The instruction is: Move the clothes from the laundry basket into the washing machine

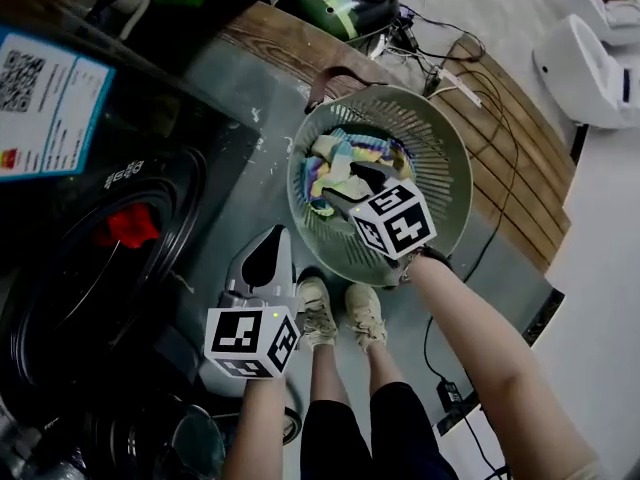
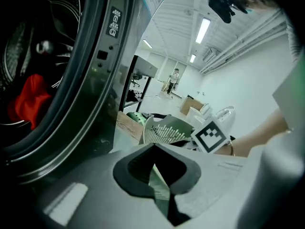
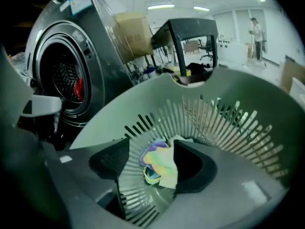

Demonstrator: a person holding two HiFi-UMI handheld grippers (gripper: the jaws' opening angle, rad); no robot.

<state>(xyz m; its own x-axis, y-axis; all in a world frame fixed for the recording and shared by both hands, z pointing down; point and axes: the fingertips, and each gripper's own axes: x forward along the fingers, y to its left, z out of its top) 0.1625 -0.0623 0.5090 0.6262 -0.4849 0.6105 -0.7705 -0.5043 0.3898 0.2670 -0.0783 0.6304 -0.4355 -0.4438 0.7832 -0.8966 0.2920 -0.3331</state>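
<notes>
Clothes: a pale bundle in pastel yellow, green, blue and lilac lies on the bottom of the round slatted laundry basket, which stands on the floor before the person's feet, beside the washing machine. One red garment is already in the drum, seen through the open port in all three views. Judged from that, the task is partway: at least one piece is across, and the pastel bundle is left to lift out. How many separate pieces are in the bundle cannot be told. Right gripper is down inside the basket with its jaws apart; the pastel cloth sits between them, close against one pad, with the other pad well clear, so no grip on it yet. Left gripper hangs near the machine's front with its jaws together and nothing held that can be made out. Writing: a blue-edged label on the machine's top carries a QR code and lines of print too small to read. A small sticker on the door frame shows two symbols, illegible. No brand name can be read anywhere.
</notes>
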